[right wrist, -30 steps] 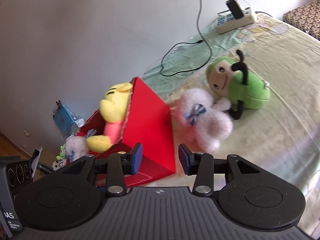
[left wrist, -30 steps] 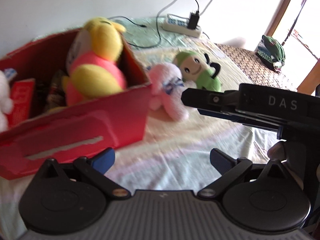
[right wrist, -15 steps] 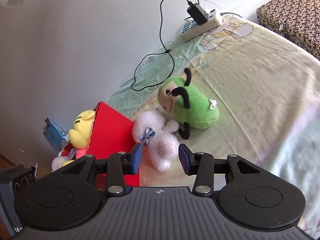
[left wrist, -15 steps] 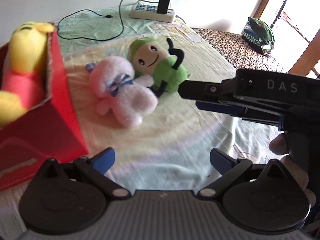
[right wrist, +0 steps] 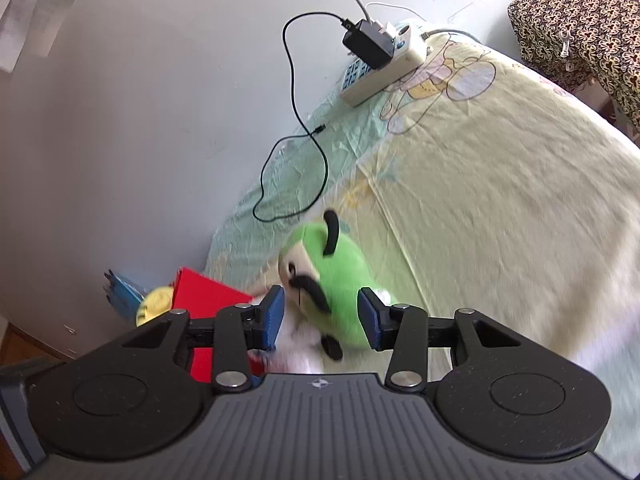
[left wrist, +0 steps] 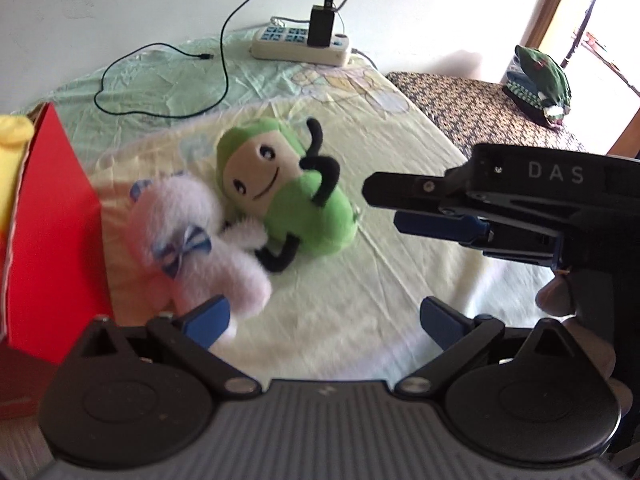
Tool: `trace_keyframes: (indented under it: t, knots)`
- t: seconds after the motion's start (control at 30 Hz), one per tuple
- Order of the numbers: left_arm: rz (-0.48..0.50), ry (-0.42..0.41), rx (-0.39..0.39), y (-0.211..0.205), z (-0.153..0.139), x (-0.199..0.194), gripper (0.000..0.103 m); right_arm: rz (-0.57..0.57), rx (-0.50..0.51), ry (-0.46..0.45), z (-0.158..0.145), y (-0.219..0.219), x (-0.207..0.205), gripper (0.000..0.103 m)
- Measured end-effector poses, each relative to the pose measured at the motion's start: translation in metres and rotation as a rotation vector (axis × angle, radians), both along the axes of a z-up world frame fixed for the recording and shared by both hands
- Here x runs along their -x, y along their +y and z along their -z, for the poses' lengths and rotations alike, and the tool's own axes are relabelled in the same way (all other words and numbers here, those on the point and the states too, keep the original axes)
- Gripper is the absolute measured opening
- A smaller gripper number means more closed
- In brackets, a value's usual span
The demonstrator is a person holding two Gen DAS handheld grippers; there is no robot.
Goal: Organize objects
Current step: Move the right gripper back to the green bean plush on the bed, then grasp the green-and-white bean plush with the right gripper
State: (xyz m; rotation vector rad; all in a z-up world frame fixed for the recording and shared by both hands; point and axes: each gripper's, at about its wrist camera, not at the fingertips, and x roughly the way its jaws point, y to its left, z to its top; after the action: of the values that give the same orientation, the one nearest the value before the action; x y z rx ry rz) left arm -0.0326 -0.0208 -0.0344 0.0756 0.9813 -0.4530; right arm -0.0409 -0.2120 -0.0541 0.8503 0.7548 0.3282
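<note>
Green plush lying on the bedsheet, touching pink plush at its 8 o'clock. Right gripper spread wide, seemingly framing green plush without contact. Left gripper wide, empty.

Pale wall, sunlit bed

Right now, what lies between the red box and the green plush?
The pink plush lies between them, beside the red box and touching the green plush. The left wrist view shows this clearly; the right wrist view mostly hides it.
</note>
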Motion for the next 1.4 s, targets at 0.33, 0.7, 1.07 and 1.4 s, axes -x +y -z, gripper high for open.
trace_keyframes:
  t: [0.33,0.7,1.07,1.4]
  knots:
    - [-0.096,-0.021,0.08,-0.01,0.0,-0.054,0.1,-0.096,-0.087,0.05,0.016,-0.011,-0.054,0.051]
    - [-0.163,0.075,0.115,-0.012,0.025,-0.1,0.1,-0.165,-0.121,0.117,0.046,-0.002,-0.093,0.052]
    - [-0.136,0.03,0.055,-0.017,0.031,-0.11,0.1,-0.195,-0.274,0.182,0.074,0.003,-0.103,0.053]
    - [-0.117,0.05,0.103,-0.019,0.024,-0.097,0.099,-0.189,-0.281,0.185,0.058,-0.013,-0.075,0.051]
